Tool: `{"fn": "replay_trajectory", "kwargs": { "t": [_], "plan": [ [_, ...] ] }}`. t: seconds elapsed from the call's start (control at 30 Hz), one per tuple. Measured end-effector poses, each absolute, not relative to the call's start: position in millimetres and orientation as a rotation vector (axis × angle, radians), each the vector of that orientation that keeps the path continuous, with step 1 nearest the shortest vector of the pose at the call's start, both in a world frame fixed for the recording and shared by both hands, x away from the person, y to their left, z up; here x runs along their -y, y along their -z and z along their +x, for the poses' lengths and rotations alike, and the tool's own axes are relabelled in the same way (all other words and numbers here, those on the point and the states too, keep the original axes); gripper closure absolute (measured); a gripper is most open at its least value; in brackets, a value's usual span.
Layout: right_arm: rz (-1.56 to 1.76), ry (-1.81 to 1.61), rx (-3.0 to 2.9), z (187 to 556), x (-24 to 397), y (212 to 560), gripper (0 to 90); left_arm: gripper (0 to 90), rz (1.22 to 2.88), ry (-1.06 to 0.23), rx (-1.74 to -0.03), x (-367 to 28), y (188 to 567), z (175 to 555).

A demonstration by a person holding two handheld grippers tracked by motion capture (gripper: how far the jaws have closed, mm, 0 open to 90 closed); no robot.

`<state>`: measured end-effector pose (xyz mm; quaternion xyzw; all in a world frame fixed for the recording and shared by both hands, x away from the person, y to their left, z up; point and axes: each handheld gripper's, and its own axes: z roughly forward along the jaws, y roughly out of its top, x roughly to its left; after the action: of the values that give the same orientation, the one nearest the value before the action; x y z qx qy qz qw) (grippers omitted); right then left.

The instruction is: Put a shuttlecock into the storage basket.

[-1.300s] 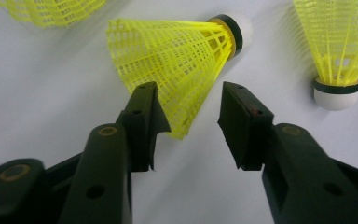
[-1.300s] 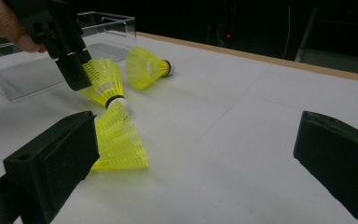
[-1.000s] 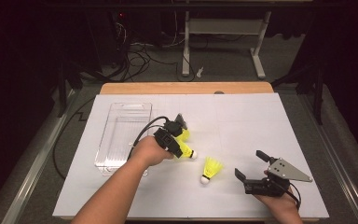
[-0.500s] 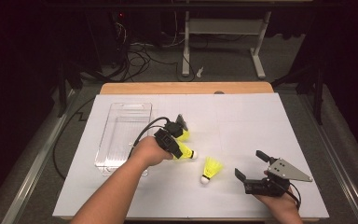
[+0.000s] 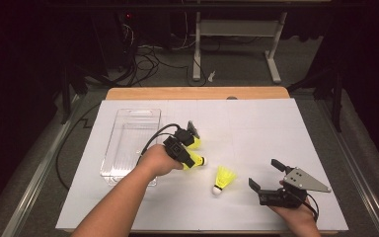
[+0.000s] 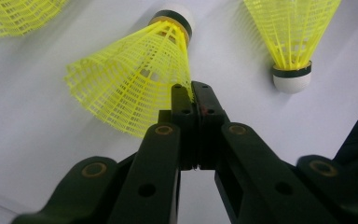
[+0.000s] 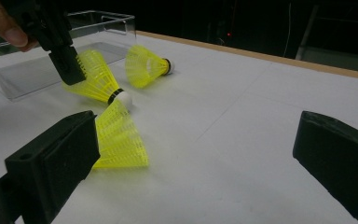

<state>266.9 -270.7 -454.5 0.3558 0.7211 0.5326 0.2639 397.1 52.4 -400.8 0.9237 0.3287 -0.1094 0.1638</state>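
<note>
Yellow shuttlecock (image 6: 135,88) skirt rim pinched between left gripper (image 6: 196,100) fingertips, on table

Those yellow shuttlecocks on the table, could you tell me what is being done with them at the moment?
A person works at the white table with a gripper in each hand. The left gripper has just been closing and is now shut on the skirt edge of one yellow shuttlecock, which lies near the clear plastic bin. A second shuttlecock lies just beyond it, and a third shuttlecock lies nearer the right gripper, which rests open on the table, holding nothing.
</note>
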Motion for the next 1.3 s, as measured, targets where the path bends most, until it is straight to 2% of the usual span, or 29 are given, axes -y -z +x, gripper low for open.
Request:
{"fn": "replay_trajectory", "kwargs": {
  "t": [0.47, 1.3],
  "plan": [
    [0.956, -1.434, -1.954, 266.6, 269.5, 455.0, 0.9, 89.1, 2.659, 0.293, -0.917, -57.3, 389.0, 387.5],
    [0.957, -1.437, -1.972, 266.8, 265.6, 459.1, 0.4, 88.9, 2.608, 0.233, -0.915, -69.1, 359.4, 379.0]
  ]
}}
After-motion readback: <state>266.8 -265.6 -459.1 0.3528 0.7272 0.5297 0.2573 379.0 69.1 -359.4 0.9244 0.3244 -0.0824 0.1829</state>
